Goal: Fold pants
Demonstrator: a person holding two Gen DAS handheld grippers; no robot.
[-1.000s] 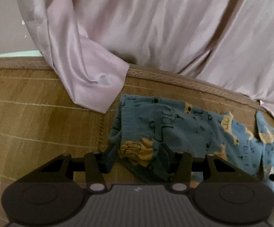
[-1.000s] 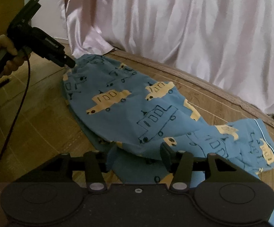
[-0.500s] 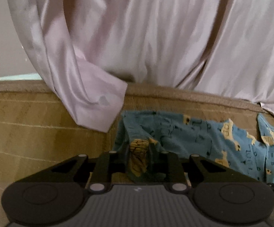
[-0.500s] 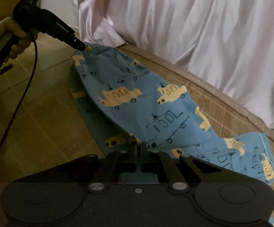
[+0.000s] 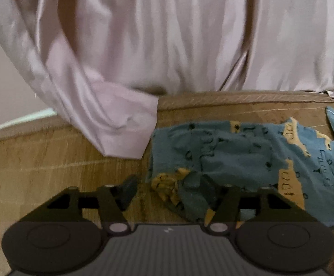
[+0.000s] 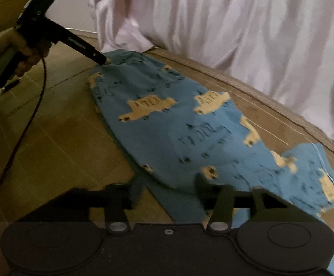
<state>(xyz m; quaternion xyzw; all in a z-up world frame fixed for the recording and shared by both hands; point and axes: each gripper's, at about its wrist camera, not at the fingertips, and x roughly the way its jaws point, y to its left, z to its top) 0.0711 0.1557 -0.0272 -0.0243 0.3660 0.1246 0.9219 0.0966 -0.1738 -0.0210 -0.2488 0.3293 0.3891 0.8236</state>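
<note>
Both hand-held grippers, left hand-held gripper point(image 5: 167, 189) and right hand-held gripper point(image 6: 167, 191), gape wide over pants point(image 6: 178, 126).

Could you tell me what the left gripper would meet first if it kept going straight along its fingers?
Most likely the bunched edge of the blue pants, lying between the open fingers of the left gripper. Beyond that come the mat's border and the pink curtain; depth is uncertain.
</note>
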